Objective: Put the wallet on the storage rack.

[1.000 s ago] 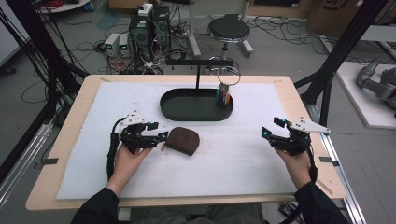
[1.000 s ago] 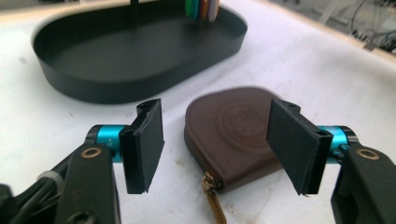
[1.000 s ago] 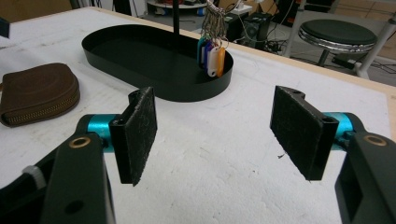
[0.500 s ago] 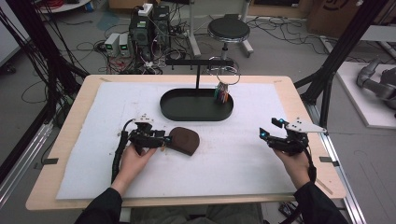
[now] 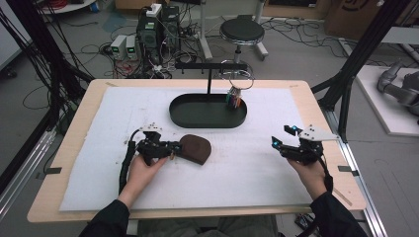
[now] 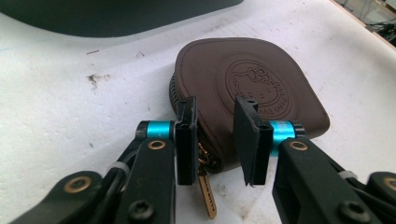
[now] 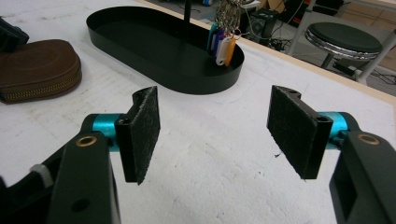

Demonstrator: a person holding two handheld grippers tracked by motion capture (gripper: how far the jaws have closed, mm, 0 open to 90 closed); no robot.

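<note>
Brown leather pouch [image 6: 252, 93]: lies flat on the white mat of the counter [image 5: 74, 163], left of centre, just in front of the black tray [image 5: 207, 112]; zip edge and gold pull tab [image 6: 208, 196] face the left gripper.
Left gripper [image 6: 215, 140]: jaws have just been closing, now narrowed around the pouch's near corner; a gap shows on both pads, so no grip yet by my reading.
Right gripper [image 7: 224, 133]: wide open, nothing held, hovering near the right edge of the counter, well apart from the pouch.
Risk 1: bite is only on the rounded corner. Soft leather could squirm out, or the pouch could swing when lifted.
Risk 2: pull tab sits under the left pad and could get pinched instead of the body, so the zip opens.
Risk 3: closing off-centre could shove the pouch across the mat.
Around: tray with upright stand; ring of coloured key tags [image 5: 234, 98] hanging at its right end.
Obstruction: tray wall close behind the pouch, so little room to push forward.
</note>
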